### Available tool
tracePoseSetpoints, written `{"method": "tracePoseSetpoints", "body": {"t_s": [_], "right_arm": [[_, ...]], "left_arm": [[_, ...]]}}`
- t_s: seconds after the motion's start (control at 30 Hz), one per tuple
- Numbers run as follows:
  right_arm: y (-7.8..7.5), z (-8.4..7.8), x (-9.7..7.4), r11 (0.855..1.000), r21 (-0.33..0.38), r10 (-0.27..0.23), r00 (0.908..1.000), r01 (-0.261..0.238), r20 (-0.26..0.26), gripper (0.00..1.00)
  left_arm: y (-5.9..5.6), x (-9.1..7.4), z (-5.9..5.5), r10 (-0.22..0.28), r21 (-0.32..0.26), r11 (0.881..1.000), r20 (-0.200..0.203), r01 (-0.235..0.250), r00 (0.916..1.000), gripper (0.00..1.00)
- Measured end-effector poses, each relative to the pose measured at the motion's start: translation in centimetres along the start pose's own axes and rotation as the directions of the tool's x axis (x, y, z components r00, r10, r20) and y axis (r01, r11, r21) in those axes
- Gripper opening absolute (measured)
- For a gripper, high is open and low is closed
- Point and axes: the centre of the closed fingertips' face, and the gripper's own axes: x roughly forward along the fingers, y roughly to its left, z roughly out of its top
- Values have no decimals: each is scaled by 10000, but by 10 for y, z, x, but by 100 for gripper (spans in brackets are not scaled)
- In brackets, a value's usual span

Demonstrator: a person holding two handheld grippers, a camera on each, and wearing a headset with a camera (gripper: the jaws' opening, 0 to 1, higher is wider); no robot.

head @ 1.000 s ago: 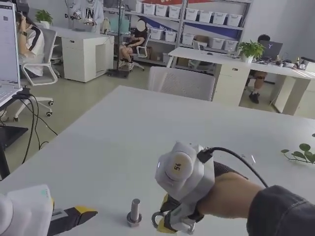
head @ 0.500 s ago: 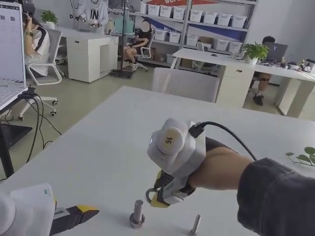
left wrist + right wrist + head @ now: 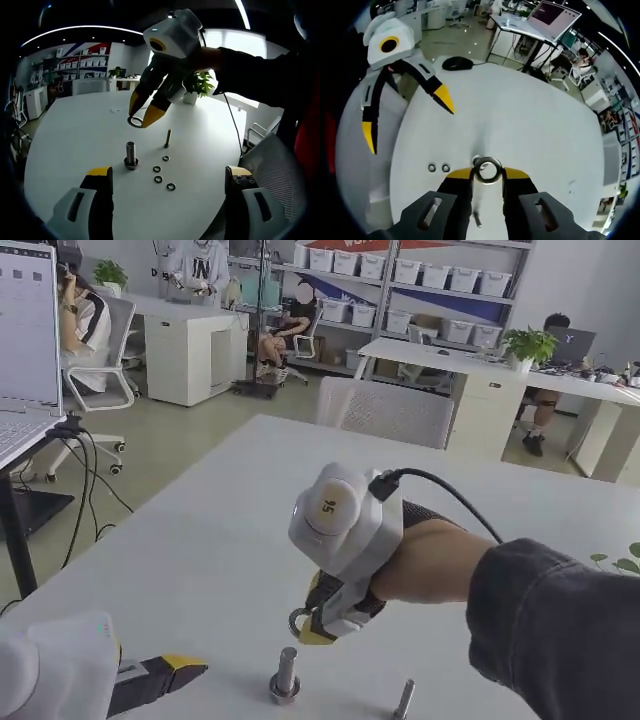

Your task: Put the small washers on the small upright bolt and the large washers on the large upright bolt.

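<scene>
right tongs (image 3: 305, 625) clamped on a large washer (image 3: 487, 170), ring near level between the tips, hole clear; it hangs above the large bolt (image 3: 285, 677), a little to the far right of it, not touching; large bolt upright on the white worktop (image 3: 200, 540); small bolt (image 3: 167, 138) upright just to its right; four loose washers (image 3: 158, 179) lie flat on the worktop on the near side of the bolts; left tongs (image 3: 169, 172) wide apart, holding nothing, low at near left, clear of both bolts; step in hand, as i read it: drop the ring over the large bolt; to do it well: level the ring, centre its hole over the bolt top, lower straight, let go only once the thread is through; a tilted ring would likely catch on the thread
</scene>
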Motion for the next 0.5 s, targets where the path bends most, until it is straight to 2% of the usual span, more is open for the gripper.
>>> {"method": "tracePoseSetpoints", "body": {"t_s": [0.5], "right_arm": [[4, -2, 22, 9983, -12, 580, 9976, -580, -367, 22]], "left_arm": [[1, 0, 0, -6, -50, 10000, -1, 6, 10000, 93]]}}
